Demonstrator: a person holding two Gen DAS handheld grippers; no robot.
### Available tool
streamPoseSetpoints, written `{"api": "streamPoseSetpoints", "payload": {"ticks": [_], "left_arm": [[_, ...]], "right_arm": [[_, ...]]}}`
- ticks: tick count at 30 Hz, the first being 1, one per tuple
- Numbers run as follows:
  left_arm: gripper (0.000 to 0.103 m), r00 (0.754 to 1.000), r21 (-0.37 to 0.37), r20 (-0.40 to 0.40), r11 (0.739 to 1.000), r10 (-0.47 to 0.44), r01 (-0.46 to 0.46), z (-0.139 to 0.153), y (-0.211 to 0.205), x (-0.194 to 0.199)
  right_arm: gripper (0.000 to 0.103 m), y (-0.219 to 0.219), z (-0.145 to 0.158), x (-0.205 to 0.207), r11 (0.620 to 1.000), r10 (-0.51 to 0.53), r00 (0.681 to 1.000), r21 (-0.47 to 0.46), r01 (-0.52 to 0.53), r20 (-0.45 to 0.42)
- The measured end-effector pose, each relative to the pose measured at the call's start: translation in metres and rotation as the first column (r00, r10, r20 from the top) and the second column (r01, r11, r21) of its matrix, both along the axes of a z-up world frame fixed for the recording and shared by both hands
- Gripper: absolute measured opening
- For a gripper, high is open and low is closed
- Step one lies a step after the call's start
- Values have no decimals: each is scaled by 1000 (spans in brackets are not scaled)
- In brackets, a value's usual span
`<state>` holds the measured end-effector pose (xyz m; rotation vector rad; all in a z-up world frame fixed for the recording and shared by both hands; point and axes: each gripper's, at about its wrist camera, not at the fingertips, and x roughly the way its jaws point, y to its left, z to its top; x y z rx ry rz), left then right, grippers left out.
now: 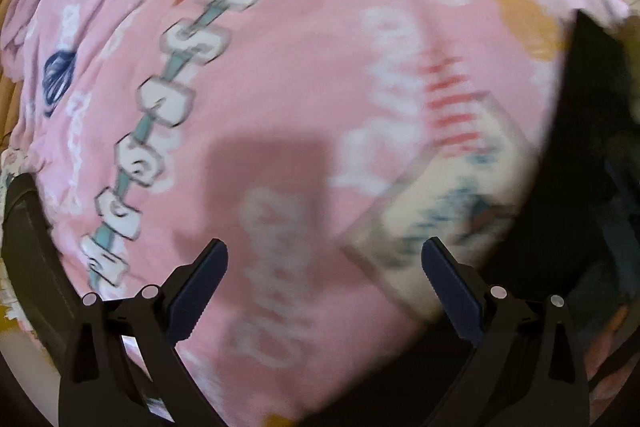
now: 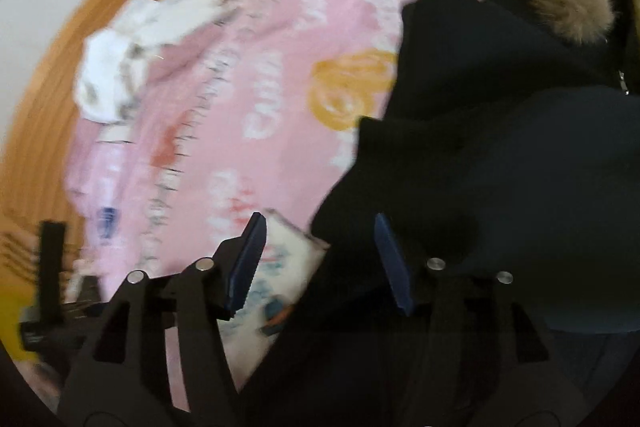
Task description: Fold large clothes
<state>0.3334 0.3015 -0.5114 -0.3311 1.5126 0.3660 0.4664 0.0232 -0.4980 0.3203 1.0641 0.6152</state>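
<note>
Only blurred white lettering, pink bedspread (image 1: pixel 304 75).

Left wrist view: looks steeply down, close over the pink printed bedspread (image 1: pixel 300 67); black coat (image 1: pixel 592 147) at right edge of frame.
Right wrist view: looks forward and down from slightly farther off; black coat (image 2: pixel 500 167) fills right half, wooden cabinet (image 2: pixel 120 7) upper left.
Shared area: bedspread (image 2: pixel 240 87) and the coat's edge; both views blurred.
</note>
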Motion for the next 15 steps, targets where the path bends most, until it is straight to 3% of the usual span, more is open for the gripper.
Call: {"api": "streamPoseSetpoints", "payload": {"ticks": [2, 4, 7, 10, 12, 14, 15], "left_arm": [[94, 999, -25, 34, 999, -27, 28, 17, -28, 13], [94, 994, -52, 83, 996, -74, 78, 37, -65, 30], [94, 975, -80, 156, 982, -157, 171, 62, -132, 62], [94, 940, -92, 226, 955, -255, 281, 75, -194, 98], [94, 909, -72, 257, 931, -330, 358, 75, -234, 125], [94, 883, -45, 247, 906, -399, 422, 65, -270, 149], [94, 882, -35, 228, 902, -413, 431, 56, -278, 158]], "right_arm": [[57, -33, 33, -5, 998, -15, 999, 64, 12, 46], [66, -72, 55, -4, 994, -64, 994, 97, 55, 84], [68, -176, 80, 12, 978, -204, 969, 78, 195, 138], [68, -260, 81, 38, 944, -313, 935, -53, 326, 166], [68, -323, 70, 69, 887, -379, 913, -222, 405, 151], [68, -364, 52, 96, 853, -394, 915, -334, 400, 90], [68, -379, 39, 110, 849, -389, 921, -375, 372, 32]]}}
